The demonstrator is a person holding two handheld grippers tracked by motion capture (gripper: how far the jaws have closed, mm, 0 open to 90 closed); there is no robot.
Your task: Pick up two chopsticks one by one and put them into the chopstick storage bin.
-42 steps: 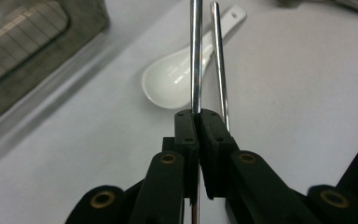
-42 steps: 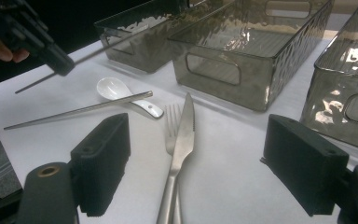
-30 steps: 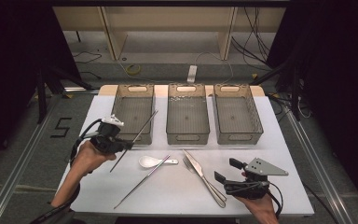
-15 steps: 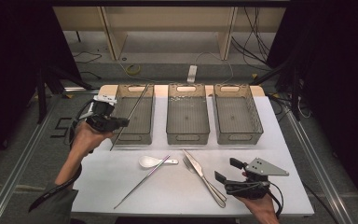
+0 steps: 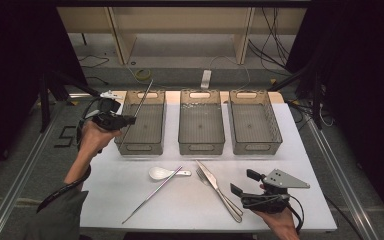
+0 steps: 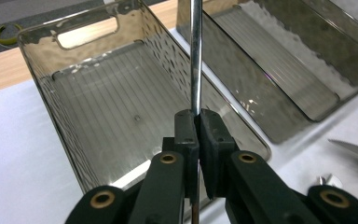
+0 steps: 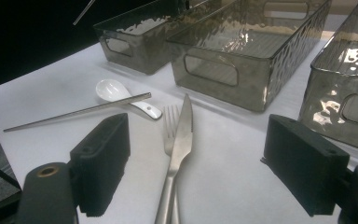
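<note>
My left gripper point(image 5: 126, 120) point(image 6: 198, 120) is shut on a thin metal chopstick point(image 5: 139, 108) point(image 6: 195, 56), held above the left smoky-grey bin point(image 5: 142, 123) point(image 6: 121, 98). The chopstick slants from the bin's near edge up past its far end. On the white table lie a second chopstick point(image 5: 152, 194) point(image 7: 77, 111), a white ceramic spoon point(image 5: 162, 173) point(image 7: 114, 91), and a knife point(image 5: 218, 189) point(image 7: 179, 140) across a fork point(image 5: 206, 180) point(image 7: 169, 122). My right gripper point(image 5: 244, 182) point(image 7: 198, 161) rests open near the front right edge, jaws wide, nothing between them.
Two more grey bins, the middle one point(image 5: 201, 122) point(image 7: 242, 51) and the right one point(image 5: 255, 122) point(image 7: 349, 74), stand side by side at the back of the table. The white table top point(image 5: 300, 165) ends close behind the right hand. Cables lie on the floor beyond.
The left gripper has carried the chopstick from near the table's left middle up and back over the left bin. The right gripper has stayed where it was.
</note>
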